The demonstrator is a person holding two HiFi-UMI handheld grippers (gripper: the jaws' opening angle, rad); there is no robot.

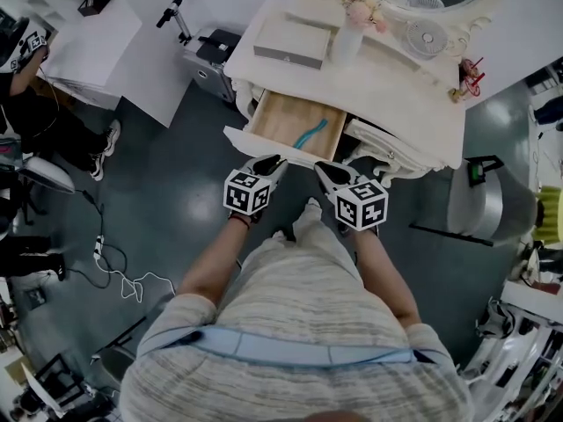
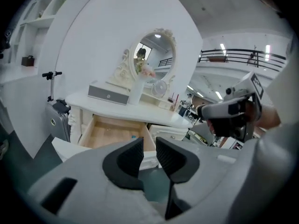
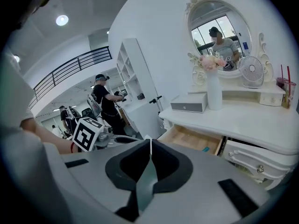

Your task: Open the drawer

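The left drawer (image 1: 280, 117) of the white dressing table (image 1: 387, 86) stands pulled out, showing a wooden bottom with a teal object (image 1: 310, 134) lying in it. Both grippers hover in front of the drawer, apart from it. My left gripper (image 1: 268, 163) is open by a narrow gap with nothing between its jaws; in the left gripper view (image 2: 149, 146) the drawer (image 2: 112, 134) lies beyond the tips. My right gripper (image 1: 327, 172) is shut, its tips meeting (image 3: 150, 141) on nothing, with the drawer (image 3: 191, 139) ahead and to the right.
On the tabletop stand a grey box (image 1: 291, 44), a vase with flowers (image 1: 352, 25), a small fan (image 1: 427, 36) and an oval mirror. A suitcase (image 1: 211, 55) and a scooter (image 1: 173, 11) stand left of the table. The table's right drawer (image 3: 254, 160) is closed. Another person (image 1: 26, 86) is at far left.
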